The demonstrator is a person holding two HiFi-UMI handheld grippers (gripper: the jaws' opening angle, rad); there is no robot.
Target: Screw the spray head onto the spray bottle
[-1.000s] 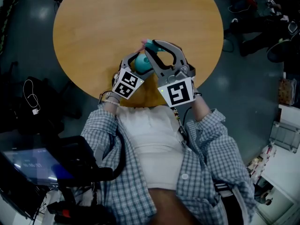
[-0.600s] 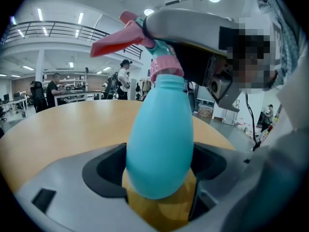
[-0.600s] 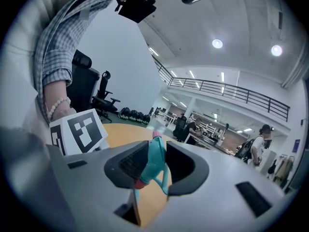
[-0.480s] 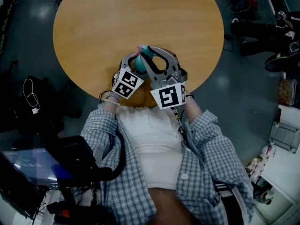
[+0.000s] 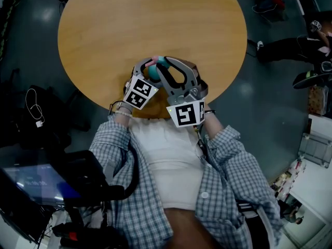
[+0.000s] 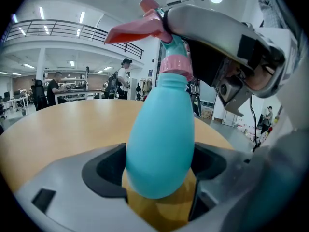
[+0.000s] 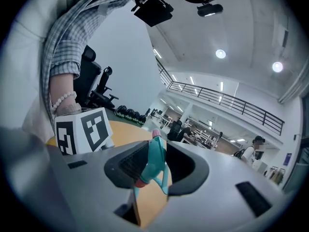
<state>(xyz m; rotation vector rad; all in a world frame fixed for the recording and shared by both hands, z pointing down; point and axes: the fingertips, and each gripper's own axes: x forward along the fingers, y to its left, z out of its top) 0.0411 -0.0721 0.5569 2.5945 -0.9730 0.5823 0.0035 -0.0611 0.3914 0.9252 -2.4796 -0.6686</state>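
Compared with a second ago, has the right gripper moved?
Yes. In the head view, the right gripper has drawn back toward the near edge of the table and shifted slightly left.

Teal, egg-shaped spray bottle (image 6: 159, 139), roughly upright over the table (image 5: 129, 25); teal spray head (image 6: 145, 25), pink trigger and collar, seated on its neck.
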